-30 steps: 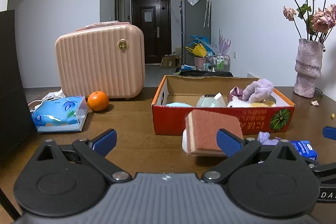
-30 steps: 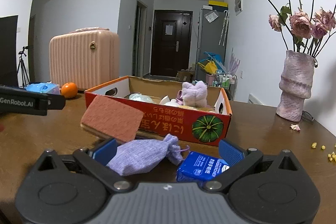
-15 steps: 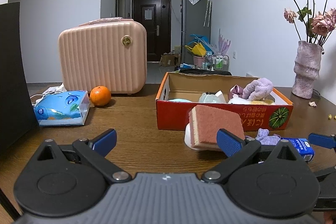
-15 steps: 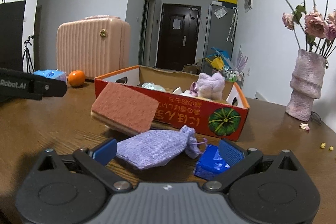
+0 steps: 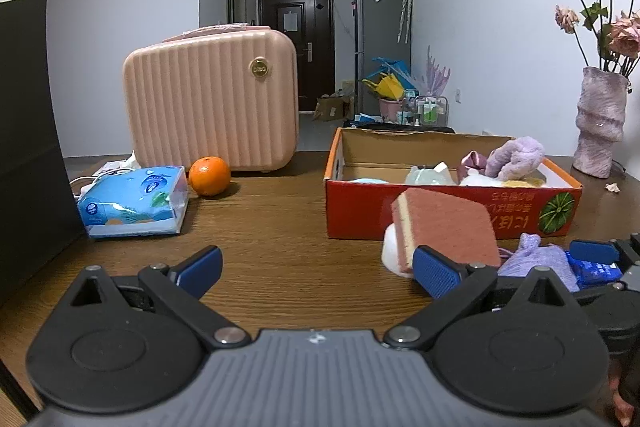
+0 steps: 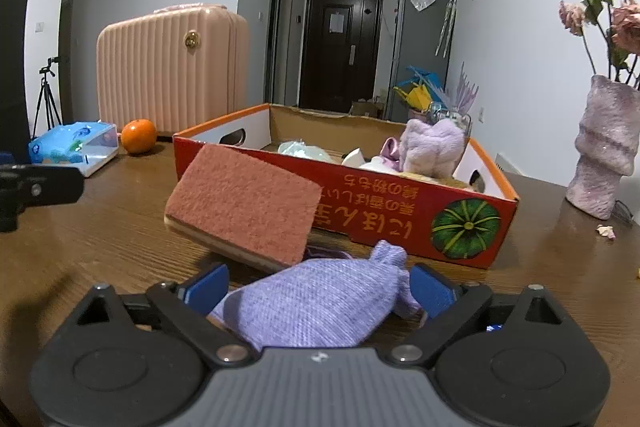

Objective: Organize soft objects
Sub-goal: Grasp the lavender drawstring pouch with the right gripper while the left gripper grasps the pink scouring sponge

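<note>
My right gripper (image 6: 318, 287) has its fingers closing around the pouch (image 6: 320, 303) on the bench (image 6: 100, 227), just before the box (image 6: 400, 215) and beside the sponge (image 6: 244, 205). My left gripper (image 5: 318, 265) has its fingers apart, empty.

Each black plastic two-finger gripper, left (image 5: 316, 269) and right (image 6: 318, 285), is fitted with blue ribbed pads (image 5: 434, 273), silver pivot screws (image 5: 226, 335) and a grey ridged housing (image 6: 320, 387).
</note>
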`<state>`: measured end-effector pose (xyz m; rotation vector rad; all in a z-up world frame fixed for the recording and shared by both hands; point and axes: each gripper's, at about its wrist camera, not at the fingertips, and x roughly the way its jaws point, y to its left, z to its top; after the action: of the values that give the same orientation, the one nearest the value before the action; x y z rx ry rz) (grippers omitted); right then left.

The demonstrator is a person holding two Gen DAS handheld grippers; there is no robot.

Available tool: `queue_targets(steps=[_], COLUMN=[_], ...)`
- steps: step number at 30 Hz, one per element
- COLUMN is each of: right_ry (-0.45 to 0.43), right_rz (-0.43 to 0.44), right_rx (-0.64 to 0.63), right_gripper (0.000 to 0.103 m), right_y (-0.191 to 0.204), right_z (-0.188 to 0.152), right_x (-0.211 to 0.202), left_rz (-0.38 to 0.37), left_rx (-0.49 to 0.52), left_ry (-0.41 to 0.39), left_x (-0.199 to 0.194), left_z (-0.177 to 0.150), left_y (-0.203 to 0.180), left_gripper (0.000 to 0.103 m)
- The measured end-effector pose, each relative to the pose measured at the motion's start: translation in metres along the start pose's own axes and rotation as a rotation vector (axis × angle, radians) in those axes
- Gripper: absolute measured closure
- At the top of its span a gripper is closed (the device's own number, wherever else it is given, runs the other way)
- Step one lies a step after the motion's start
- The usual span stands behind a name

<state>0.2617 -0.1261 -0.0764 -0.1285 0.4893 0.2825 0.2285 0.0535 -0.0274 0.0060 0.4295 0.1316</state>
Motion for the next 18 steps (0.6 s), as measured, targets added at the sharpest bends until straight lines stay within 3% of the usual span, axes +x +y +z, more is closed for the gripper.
queue_targets(steps=[8,15,18], right_ry=[0.068,0.112,0.105], right_rz=[0.011,0.046,0.053], right_rx=[0.025,0.05,0.056], right_gripper=[0.02,0.051,0.059], right_y=[-0.002,-0.005,-0.006], right_z=[0.002,-0.001,-0.002], right_x=[0.015,0.019,0.017], left_rz=[0.007,0.004,0.005], left_rx=[0.0,0.005,0.006], left_ry=[0.008,0.005,0.007], left_x=[0.003,0.002,0.002], left_z=[-0.001,-0.001,-0.001], left_y=[0.009,0.008,0.008], left_gripper=[0.0,0.0,0.0])
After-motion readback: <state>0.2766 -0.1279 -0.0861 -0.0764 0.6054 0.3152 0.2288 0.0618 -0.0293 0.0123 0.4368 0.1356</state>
